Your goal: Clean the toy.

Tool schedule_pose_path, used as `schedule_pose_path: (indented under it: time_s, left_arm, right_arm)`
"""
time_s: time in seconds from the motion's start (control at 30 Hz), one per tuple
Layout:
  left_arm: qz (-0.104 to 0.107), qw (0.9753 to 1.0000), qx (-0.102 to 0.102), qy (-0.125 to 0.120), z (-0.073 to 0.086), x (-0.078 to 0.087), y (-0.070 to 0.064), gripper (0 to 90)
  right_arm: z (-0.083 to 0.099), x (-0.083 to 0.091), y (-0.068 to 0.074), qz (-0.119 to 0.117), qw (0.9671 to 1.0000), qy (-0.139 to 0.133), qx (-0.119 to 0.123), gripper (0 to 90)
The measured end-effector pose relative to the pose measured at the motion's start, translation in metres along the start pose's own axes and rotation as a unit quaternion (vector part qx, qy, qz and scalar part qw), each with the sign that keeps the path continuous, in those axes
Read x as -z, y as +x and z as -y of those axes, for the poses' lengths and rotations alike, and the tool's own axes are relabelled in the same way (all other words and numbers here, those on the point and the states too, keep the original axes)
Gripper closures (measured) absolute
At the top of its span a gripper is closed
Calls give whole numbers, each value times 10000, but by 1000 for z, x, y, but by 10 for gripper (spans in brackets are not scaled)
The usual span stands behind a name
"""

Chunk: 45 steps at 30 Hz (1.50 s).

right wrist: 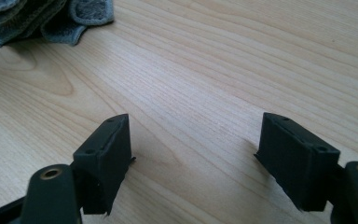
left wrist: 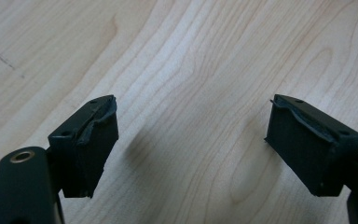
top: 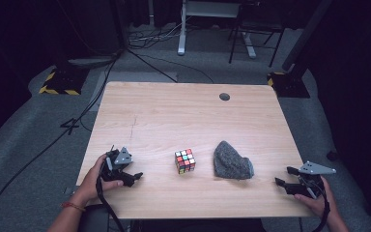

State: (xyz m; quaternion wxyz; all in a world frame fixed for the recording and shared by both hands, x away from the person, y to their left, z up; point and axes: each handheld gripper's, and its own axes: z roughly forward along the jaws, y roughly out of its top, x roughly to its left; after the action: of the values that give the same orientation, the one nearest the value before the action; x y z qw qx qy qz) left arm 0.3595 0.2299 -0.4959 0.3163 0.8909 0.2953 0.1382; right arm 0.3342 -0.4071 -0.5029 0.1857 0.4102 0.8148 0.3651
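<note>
The left gripper [top: 124, 172] sits at the lower left of the high view, held in a hand [top: 94, 180] over the near edge of the wooden table [top: 174, 116]; its jaws stand wide apart with nothing between them, and in the left gripper view [left wrist: 191, 140] only bare wood grain lies in the gap. Right of it, near the middle of the frame's lower half, a Rubik's cube [top: 185, 161] rests on the table, well apart from the left gripper. Just beside the cube, further right, lies a crumpled grey cloth [top: 232, 162], apart from the cube. At the lower right the right gripper [top: 287, 178] hangs by the table's right edge in the other hand [top: 319, 200], jaws also spread and empty. In the right gripper view [right wrist: 193, 154] the cloth [right wrist: 46, 18] shows at the upper left corner, well clear of the jaws
</note>
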Motion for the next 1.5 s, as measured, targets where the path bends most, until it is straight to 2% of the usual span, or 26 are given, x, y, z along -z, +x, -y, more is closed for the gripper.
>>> schedule_pose_path:
  time_s: [0.1,0.17,0.2,0.23,1.5]
  left_arm:
    - [44,9999,102,-47,1,-1,1,167]
    - [201,9990,351,-163,6,-3,4,167]
    - [230,9987,345,-282,9,-3,4,158]
    - [237,9987,343,-291,9,-3,5,157]
    - [192,9987,383,-293,9,-3,4,158]
  right_arm:
    - [0,0,0,-1,10000,2,5,256]
    - [0,0,0,-2,10000,2,4,255]
    - [0,0,0,-1,10000,0,-2,255]
    - [0,0,0,-2,10000,0,-3,255]
    - [-1,-1,0,34,10000,-1,-36,257]
